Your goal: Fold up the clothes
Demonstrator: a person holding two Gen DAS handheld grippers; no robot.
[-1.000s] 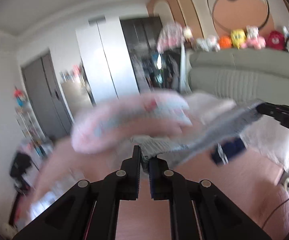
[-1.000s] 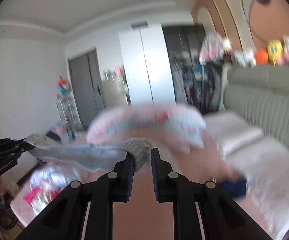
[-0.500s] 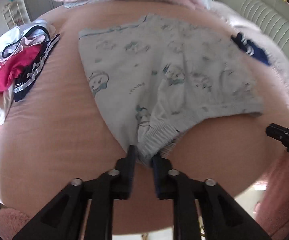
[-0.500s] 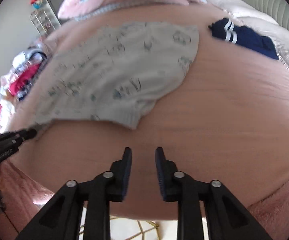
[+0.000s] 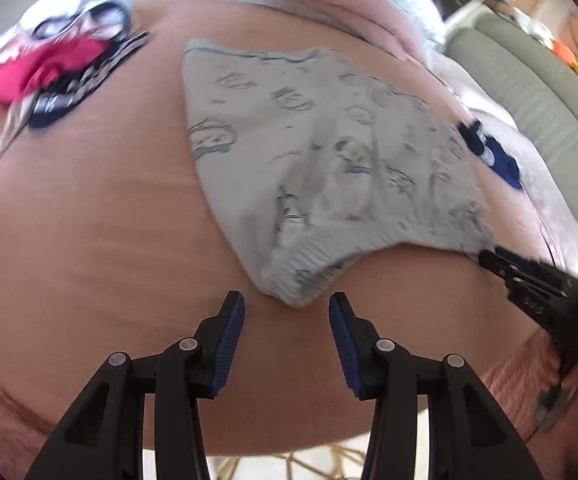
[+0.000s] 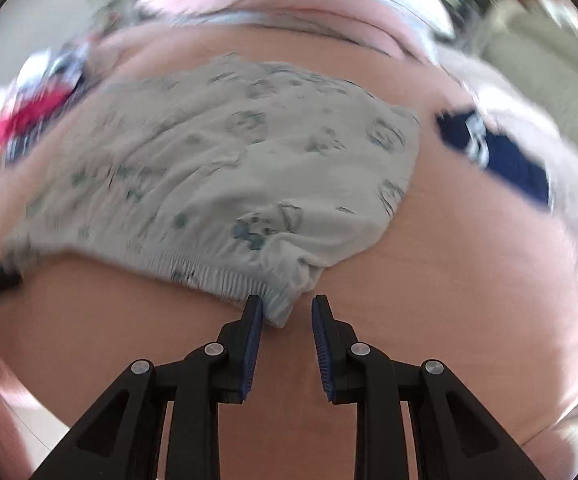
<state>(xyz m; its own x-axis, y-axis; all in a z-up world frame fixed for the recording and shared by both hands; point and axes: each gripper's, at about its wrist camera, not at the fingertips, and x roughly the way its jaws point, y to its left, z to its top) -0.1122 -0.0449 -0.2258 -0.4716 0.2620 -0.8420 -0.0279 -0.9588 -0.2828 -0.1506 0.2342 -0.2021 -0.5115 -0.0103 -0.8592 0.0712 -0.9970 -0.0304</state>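
Lying flat, ribbed-waistband printed cotton shorts [image 5: 329, 168] on bedsheet [image 5: 89, 240]

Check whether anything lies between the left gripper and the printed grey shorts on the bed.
Nothing visible does. The left gripper stands open, its jaws just opened, right at the waistband corner of the shorts; only bare pink sheet lies around it.

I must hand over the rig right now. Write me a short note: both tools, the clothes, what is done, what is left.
Left tool: open, jaws just opened; the waistband corner of the printed shorts lies free between them.
Right tool: open, the other waistband corner between its pads, not pinched.
Shorts lie spread flat on the pink bed.
Navy garment lies to their right, unfolded pile at far left.
Done: shorts laid out. Left: fold them, then the rest.
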